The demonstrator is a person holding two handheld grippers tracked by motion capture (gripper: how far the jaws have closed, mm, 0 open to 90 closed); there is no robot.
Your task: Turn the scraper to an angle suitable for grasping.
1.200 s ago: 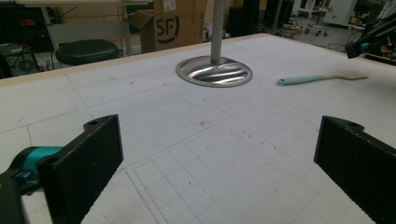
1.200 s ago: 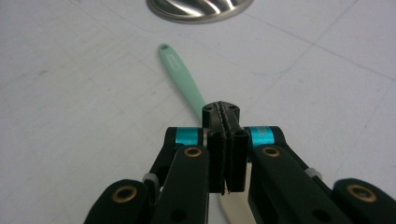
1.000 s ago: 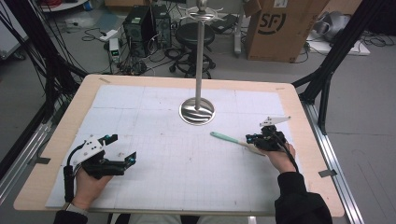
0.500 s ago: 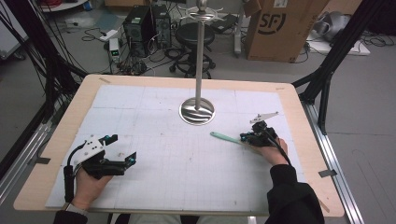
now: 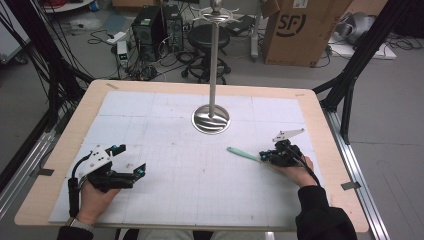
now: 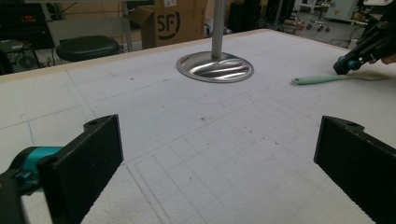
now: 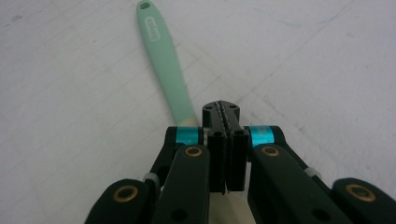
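A mint-green tool handle (image 7: 163,56) with a hole at its far end lies flat on the white mat. My right gripper (image 7: 222,108) is low over the handle's near end, and its pads meet with nothing visible between them. The handle runs out from under the left jaw. From the high view, the right gripper (image 5: 262,156) sits at the right end of the green tool (image 5: 242,153). At the near left, my left gripper (image 5: 131,159) rests on the mat, jaws wide apart with nothing in them. It faces the tool (image 6: 322,80) and the right gripper (image 6: 348,65).
A tall metal stand (image 5: 214,65) rises from a round shiny base (image 5: 211,120) at the middle back of the mat (image 5: 165,115). The wooden table edge (image 5: 80,115) frames the mat. A cardboard box (image 5: 300,30), a stool and cables lie beyond the table.
My right gripper has shifted a little to the left and toward me along the green tool, and its grey top plate has tilted. The left gripper has stayed still.
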